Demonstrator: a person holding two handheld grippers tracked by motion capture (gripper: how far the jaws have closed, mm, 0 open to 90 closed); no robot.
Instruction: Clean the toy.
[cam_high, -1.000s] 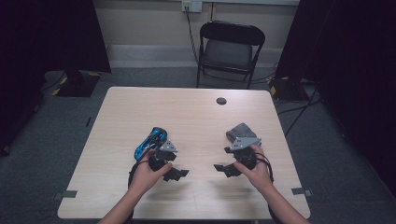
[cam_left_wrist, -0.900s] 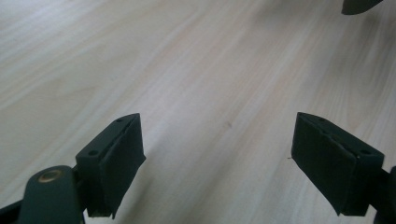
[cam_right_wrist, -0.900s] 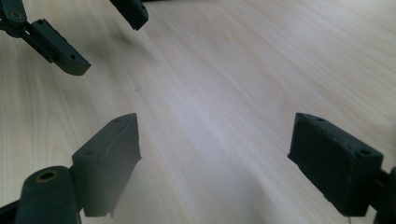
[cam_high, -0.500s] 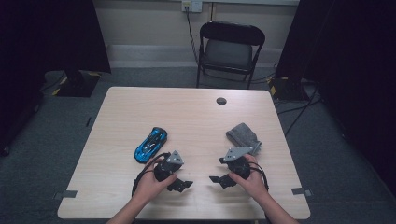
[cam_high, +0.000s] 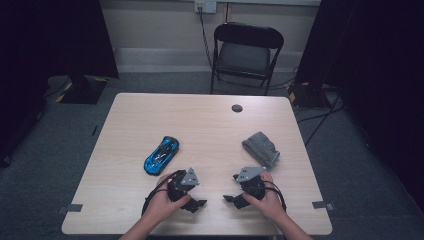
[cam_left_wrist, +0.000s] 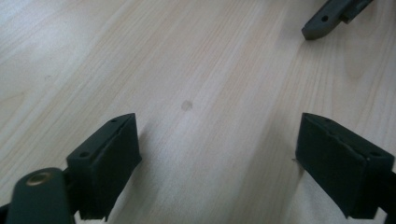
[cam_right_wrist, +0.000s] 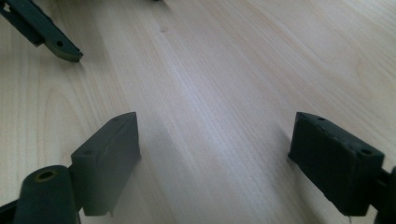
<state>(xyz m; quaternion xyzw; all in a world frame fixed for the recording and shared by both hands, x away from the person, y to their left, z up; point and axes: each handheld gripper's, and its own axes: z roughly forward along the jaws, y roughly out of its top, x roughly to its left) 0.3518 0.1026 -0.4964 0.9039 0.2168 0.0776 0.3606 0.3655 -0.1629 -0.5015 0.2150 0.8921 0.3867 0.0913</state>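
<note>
1. Low in the high view, the left gripper (cam_high: 197, 204) and the right gripper (cam_high: 229, 199) rest near the front edge of the pale wooden table (cam_high: 210, 125), tips facing each other, just apart.
2. Both claws are released: each gripper view shows its black jaws spread wide over bare wood, grasping nothing.
3. Farther up, left of centre, lies the glossy blue toy car (cam_high: 162, 155).
4. Right of centre lies the folded grey cloth (cam_high: 261, 148).
5. Beyond the table, at the top of the frame, stands a black folding chair (cam_high: 246, 55).

Toy car (cam_high: 162, 155) showing glossy blue with black; cloth (cam_high: 261, 148) reading grey; counter (cam_high: 210, 130) showing pale woodgrain.
</note>
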